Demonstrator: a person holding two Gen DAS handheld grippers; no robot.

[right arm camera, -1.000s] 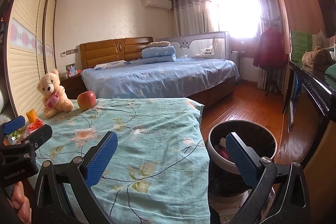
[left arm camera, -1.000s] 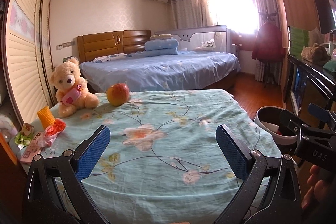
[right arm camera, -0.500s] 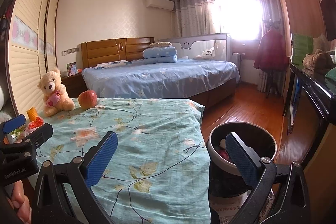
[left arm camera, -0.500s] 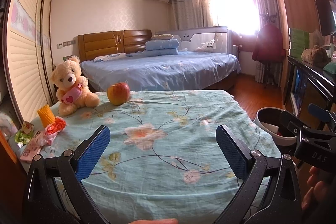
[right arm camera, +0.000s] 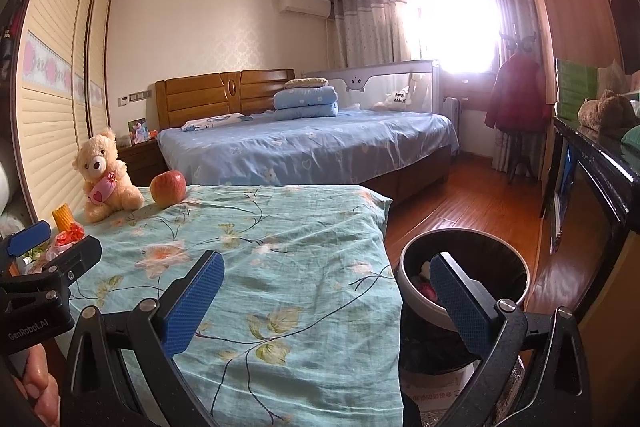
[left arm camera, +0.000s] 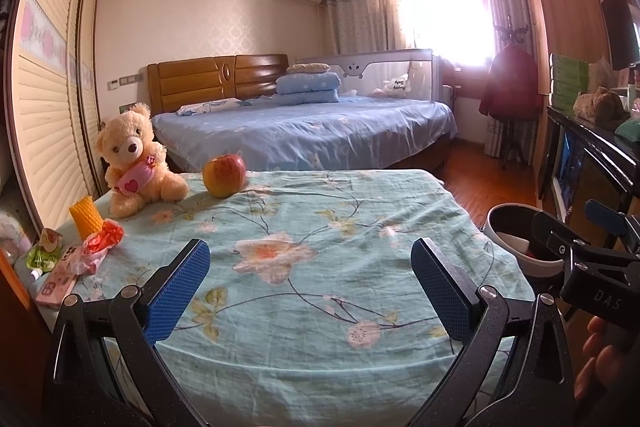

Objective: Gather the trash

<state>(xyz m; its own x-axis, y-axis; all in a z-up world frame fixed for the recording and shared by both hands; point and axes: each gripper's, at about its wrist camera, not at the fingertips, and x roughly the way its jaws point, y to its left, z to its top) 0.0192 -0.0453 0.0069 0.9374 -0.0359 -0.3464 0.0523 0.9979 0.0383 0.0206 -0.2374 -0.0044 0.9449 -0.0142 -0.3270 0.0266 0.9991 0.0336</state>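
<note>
The flowered table (left arm camera: 320, 247) looked unchanged from a second before; both the left gripper (left arm camera: 310, 283) and right gripper (right arm camera: 328, 297) stayed spread wide and empty, the wrappers (left arm camera: 96, 247) uncollected, the bin (right arm camera: 464, 267) waiting.

My left tongs (left arm camera: 310, 287) stand wide apart over the flowery cloth (left arm camera: 320, 227), with bare cloth ahead. At the far left, the teddy bear (left arm camera: 134, 159), apple (left arm camera: 224, 175), yellow cup (left arm camera: 86, 217) and red wrapper (left arm camera: 102, 245) crowd the edge. The bin (right arm camera: 464, 267) sits close beside the bed's right side.
</note>
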